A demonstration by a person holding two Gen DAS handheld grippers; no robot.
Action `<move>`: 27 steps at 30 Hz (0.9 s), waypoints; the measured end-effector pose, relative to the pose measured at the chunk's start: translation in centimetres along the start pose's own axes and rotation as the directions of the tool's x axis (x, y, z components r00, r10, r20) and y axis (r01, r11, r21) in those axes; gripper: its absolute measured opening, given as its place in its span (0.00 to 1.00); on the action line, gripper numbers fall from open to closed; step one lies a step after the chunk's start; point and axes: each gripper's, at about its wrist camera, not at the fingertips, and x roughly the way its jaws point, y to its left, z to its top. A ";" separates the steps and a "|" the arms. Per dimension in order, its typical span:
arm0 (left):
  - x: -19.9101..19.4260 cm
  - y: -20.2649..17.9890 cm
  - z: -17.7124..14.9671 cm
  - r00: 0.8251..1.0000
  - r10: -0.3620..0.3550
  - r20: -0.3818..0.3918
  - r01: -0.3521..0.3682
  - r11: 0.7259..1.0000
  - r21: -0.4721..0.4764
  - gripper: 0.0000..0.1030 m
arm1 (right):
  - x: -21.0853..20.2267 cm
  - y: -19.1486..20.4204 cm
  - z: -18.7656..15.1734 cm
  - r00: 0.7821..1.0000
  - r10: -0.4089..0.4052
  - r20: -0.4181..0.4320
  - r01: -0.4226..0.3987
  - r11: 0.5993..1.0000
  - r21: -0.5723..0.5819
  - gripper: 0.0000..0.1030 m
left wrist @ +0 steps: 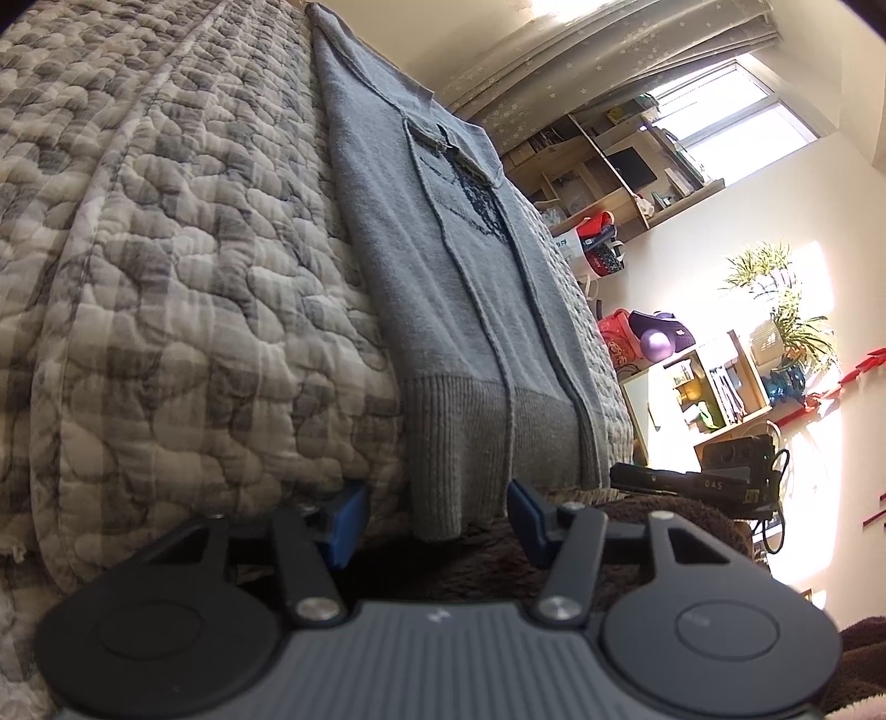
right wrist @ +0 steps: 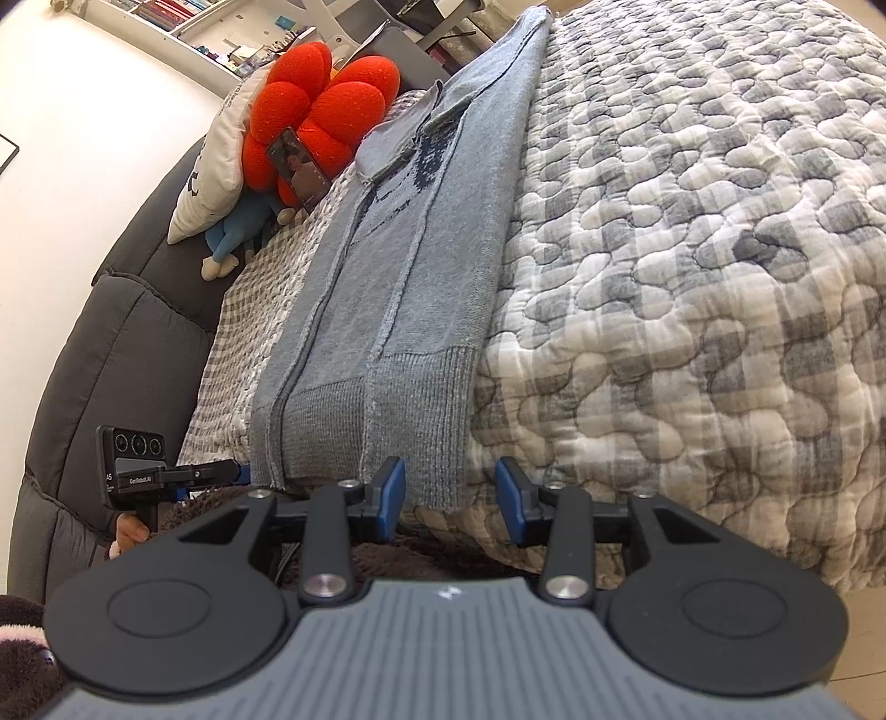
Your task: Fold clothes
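Between the spread blue pads of the left gripper (left wrist: 437, 518) hangs the ribbed hem of a grey sweater (left wrist: 443, 288), lying lengthwise on a quilted bedspread (left wrist: 166, 277). Likewise the right gripper (right wrist: 451, 501) gapes at the hem's other corner; shelves (left wrist: 609, 183) stand beyond.

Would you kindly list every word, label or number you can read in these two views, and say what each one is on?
"DAS": right claw body, seen from the left wrist.
"GenRobot.AI": left claw body, seen from the right wrist.
"A5", uncertain: same body, beside the camera block.
Too small or blurred: shelf boxes, white pillow, phone screen, book spines.
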 end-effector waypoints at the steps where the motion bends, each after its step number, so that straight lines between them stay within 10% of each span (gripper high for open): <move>1: 0.0 0.0 0.0 1.000 -0.002 -0.001 0.002 1.000 0.000 0.54 | 0.0 0.0 0.0 1.000 0.003 -0.001 -0.003 1.000 0.001 0.40; 27: 1.1 -0.1 0.4 0.998 -0.043 -0.041 0.043 0.999 0.015 0.17 | -0.2 -0.4 0.0 0.999 0.044 -0.024 -0.044 0.999 0.000 0.40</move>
